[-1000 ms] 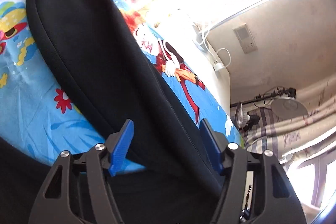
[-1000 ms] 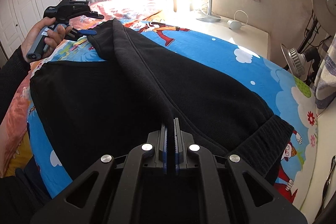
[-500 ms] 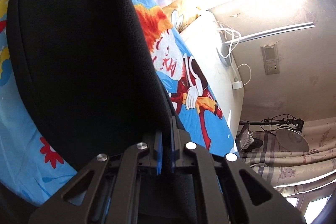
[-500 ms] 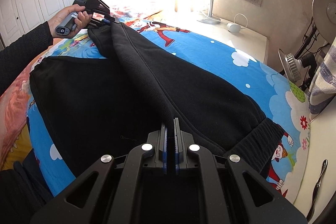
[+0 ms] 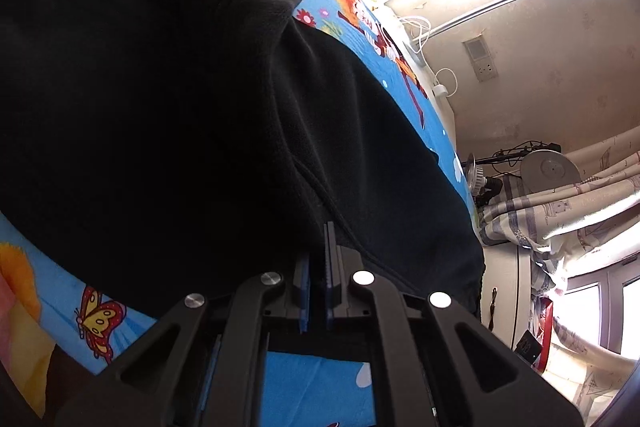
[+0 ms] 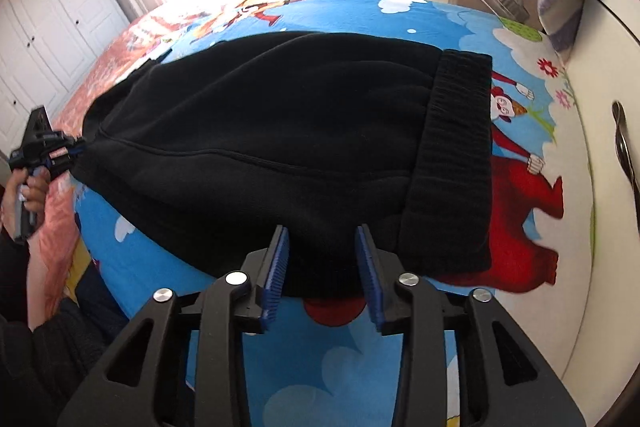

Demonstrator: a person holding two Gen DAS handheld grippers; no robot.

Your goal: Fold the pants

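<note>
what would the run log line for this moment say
task: fold pants | left gripper: shut on pants | right gripper: open at the pants' near edge | pants on bed

"How many pants [image 6: 288,131] were there?"
"I saw one pair, on one bed sheet [image 6: 360,379]."
"And your tongs?"
"Two: my left gripper [image 5: 318,255] and my right gripper [image 6: 322,267]."
</note>
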